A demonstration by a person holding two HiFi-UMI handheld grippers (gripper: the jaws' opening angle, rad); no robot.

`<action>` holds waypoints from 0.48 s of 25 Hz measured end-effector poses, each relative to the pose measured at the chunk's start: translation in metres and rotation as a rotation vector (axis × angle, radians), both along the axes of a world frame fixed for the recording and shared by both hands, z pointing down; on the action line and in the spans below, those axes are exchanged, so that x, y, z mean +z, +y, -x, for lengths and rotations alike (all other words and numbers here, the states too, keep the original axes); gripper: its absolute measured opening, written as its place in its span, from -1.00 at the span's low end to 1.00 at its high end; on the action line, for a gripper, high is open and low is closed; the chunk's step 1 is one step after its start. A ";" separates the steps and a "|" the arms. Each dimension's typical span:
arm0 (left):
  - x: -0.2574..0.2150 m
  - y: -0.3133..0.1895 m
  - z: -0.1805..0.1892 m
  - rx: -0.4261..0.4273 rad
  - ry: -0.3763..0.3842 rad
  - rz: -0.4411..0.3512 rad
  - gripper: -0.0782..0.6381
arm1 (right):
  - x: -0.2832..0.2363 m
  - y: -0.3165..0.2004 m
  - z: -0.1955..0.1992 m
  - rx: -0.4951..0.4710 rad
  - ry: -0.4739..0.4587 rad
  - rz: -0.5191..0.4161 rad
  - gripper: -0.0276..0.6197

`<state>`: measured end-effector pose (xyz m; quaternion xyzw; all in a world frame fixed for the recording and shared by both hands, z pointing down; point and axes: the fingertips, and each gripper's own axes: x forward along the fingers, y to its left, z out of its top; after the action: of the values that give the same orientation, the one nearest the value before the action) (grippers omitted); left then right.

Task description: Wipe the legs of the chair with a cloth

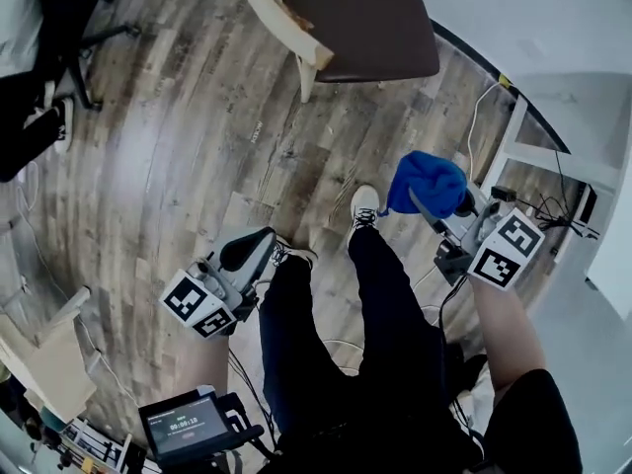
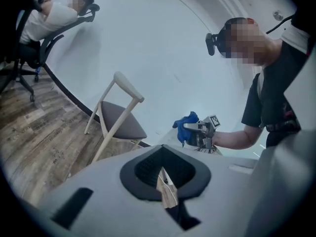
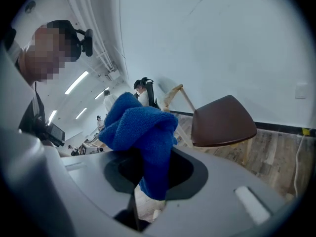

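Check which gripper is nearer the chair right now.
Right. In the head view, the right gripper, shut on the blue cloth, is below-right of the chair. The left gripper is lower-left, farther from it.

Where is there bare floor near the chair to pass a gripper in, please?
The widest bare floor lies between the chair, the office chair at left and the person's shoes. It is crowded at right, where cables trail by the white table leg, and at lower left near the wooden furniture.
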<state>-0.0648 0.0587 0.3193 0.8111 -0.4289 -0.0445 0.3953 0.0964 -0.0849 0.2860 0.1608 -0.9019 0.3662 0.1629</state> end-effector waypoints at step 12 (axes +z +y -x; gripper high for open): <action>-0.235 -0.004 -0.065 0.071 0.021 -0.088 -0.78 | -0.202 0.052 0.016 -0.065 -0.104 0.006 -0.60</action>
<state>0.0004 0.0548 0.0847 0.8419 -0.3931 -0.0579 0.3651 0.0808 -0.0326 0.0837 0.1118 -0.9127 0.3715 0.1282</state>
